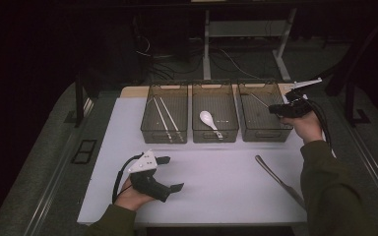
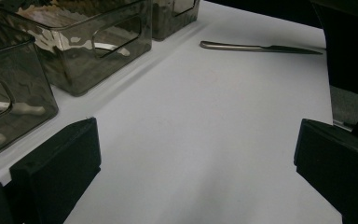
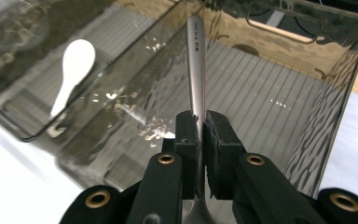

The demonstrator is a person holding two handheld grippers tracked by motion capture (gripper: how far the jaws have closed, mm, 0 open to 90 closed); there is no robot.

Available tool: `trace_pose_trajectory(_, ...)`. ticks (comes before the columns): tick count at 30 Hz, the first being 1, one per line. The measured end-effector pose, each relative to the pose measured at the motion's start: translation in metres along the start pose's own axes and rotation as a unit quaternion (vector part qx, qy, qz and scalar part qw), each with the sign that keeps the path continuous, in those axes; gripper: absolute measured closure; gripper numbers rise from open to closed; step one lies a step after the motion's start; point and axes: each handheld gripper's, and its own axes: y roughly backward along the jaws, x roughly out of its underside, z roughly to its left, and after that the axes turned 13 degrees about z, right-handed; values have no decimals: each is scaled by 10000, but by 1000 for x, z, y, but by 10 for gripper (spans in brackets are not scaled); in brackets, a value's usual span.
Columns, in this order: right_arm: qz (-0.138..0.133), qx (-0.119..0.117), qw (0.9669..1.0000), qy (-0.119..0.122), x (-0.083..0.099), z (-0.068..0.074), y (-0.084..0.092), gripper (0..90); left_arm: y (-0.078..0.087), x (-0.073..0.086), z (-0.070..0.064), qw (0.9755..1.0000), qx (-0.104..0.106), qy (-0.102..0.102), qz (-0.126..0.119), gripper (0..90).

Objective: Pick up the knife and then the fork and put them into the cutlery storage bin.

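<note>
My right claw (image 3: 200,123) is raised over the right-hand bin (image 1: 264,118), forearm stretched forward along the counter's (image 1: 211,182) right side. It is clenched on a metal utensil (image 3: 196,60), whose slim handle points away from me over the bin's ribbed floor; I cannot tell which kind of utensil it is. The bin's clear walls stand close on both sides of the handle, and the far rim lies beyond its tip. In the middle bin (image 1: 215,118) next door lies a white spoon (image 1: 209,121). My left claw (image 1: 163,173) rests low near the counter's front edge, released, jaws wide apart with bare counter between them. A knife (image 1: 279,181) lies on the open counter beside my right sleeve.
</note>
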Motion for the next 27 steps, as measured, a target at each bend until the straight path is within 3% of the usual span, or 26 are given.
trace_pose_trajectory(4,93,1,9999,-83,-5,-3,-10,838,0,0,0,10000,3,-2,-6,0)
trace_pose_trajectory(11,248,51,9997,-8,-14,-6,-26,837,0,0,0,10000,20,5,-10,0)
trace_pose_trajectory(17,335,56,9993,-173,-13,-8,-36,827,0,0,0,10000,30,4,-3,0)
trace_pose_trajectory(19,217,-140,9992,-293,-13,-10,-35,756,0,0,0,10000,31,4,-11,0)
trace_pose_trajectory(24,89,-88,9994,-323,-13,-10,-28,669,-1,0,0,10000,37,2,0,0)
trace_pose_trajectory(27,28,-199,9990,-399,-11,-11,-24,611,0,0,0,10000,34,6,0,0)
